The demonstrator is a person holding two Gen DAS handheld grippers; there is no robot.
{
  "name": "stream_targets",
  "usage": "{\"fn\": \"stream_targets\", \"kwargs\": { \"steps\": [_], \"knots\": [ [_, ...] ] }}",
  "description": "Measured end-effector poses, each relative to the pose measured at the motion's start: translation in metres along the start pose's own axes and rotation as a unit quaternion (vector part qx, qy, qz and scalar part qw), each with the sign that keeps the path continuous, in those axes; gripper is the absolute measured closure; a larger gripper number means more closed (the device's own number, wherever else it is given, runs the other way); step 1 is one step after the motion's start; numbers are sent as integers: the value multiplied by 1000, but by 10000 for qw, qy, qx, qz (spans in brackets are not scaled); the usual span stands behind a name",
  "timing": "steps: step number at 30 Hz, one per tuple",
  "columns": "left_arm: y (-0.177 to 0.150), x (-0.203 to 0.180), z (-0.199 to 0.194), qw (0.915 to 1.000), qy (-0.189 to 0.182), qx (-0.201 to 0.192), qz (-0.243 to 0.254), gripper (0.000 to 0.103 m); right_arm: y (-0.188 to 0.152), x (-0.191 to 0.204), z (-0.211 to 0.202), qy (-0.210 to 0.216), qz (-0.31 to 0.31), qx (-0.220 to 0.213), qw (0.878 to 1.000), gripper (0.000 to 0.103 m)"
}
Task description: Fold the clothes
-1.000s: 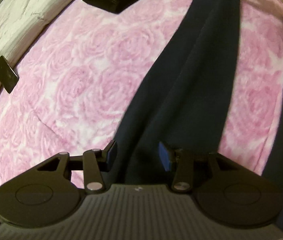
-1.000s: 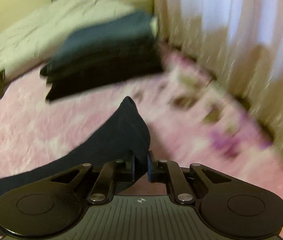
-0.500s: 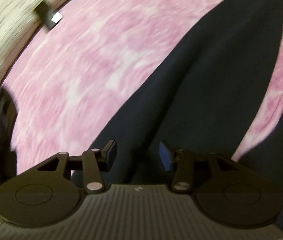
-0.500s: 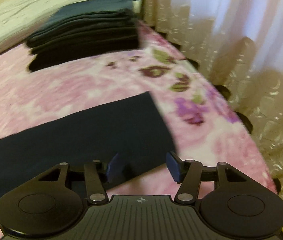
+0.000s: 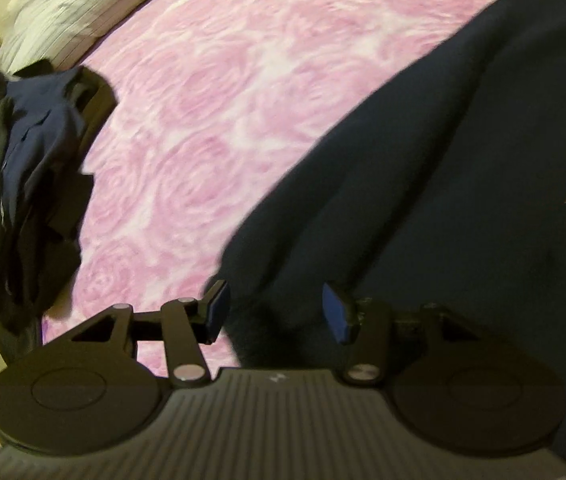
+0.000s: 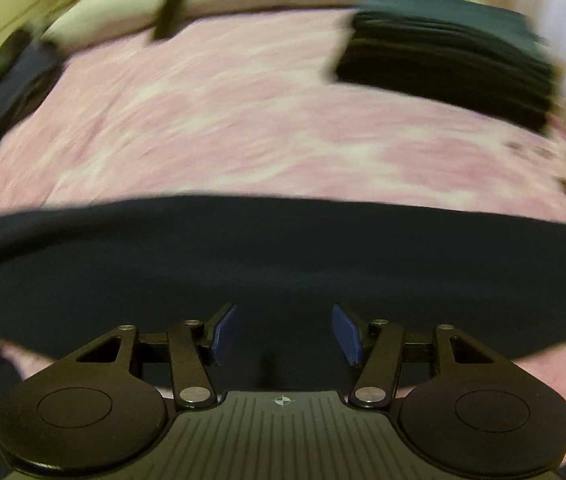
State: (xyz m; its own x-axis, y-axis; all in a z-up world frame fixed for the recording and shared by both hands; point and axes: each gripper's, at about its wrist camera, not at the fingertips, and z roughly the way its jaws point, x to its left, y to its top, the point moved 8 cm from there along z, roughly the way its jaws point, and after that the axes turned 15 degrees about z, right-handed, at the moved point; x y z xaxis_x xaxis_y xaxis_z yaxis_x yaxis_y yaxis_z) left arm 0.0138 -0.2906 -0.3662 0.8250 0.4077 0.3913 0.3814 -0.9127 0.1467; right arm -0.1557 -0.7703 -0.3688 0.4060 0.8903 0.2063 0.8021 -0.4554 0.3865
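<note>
Across the pink rose-patterned bedspread (image 5: 219,92) lies a long dark navy garment (image 6: 283,256), spread flat as a broad band near the bed's front edge, its right end squared off short of the right edge. Left gripper (image 5: 271,312): black two-finger tool with blue pads, jaws partly apart and opening; a raised fold of the garment (image 5: 423,184) sits between the pads, though the pads do not visibly press on it. Right gripper (image 6: 285,334): jaws well apart and opening, hovering over the middle of the garment with flat cloth below and nothing pinched. Toward the far right corner of the bed stands a neat stack of folded dark clothes (image 6: 447,60), topped by a bluish piece. At the left edge lies a loose heap of unfolded black and navy clothes (image 5: 27,184), partly draped over the side. Along the far edge runs a pale cream striped quilt (image 5: 79,4), with a small dark flat object (image 6: 167,14) resting at its border; motion blur hides what it is.
</note>
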Motion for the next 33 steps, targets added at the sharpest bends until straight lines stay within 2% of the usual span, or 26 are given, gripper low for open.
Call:
{"fn": "stream_targets", "kwargs": {
  "steps": [1,2,3,8,11,14,19,21,23,27,33],
  "knots": [
    [-6,7,6,10000,0,-32,-24,58,-5,18,8,39,-151,97,9998,39],
    [-10,12,12,10000,-3,-55,-27,60,-9,33,15,61,-265,151,9995,27],
    [-14,17,19,10000,-22,-83,-9,61,-13,48,21,91,-368,203,9991,24],
    [-19,35,48,9993,-179,-326,66,57,-26,103,46,153,-688,387,9968,24],
    [-19,41,60,9988,-226,-434,51,52,-26,123,53,103,-744,404,9964,24],
    [-21,41,60,9985,-241,-477,67,51,-29,131,54,-5,-678,465,9966,24],
    [-27,48,34,9979,-232,-600,-8,52,-47,130,35,-82,-269,561,9980,24],
    [-30,49,16,9977,-201,-652,-25,61,-59,128,22,-87,-114,570,9983,24],
    [-29,40,-4,9963,-301,-801,58,61,-72,121,10,-144,72,553,9983,24],
    [-9,2,-36,9913,-559,-1102,454,59,-94,93,-10,-410,549,553,9961,24],
    [54,-74,-51,9757,-1018,-1499,1230,58,-108,32,-39,-764,1353,395,9871,24]
  ]
}}
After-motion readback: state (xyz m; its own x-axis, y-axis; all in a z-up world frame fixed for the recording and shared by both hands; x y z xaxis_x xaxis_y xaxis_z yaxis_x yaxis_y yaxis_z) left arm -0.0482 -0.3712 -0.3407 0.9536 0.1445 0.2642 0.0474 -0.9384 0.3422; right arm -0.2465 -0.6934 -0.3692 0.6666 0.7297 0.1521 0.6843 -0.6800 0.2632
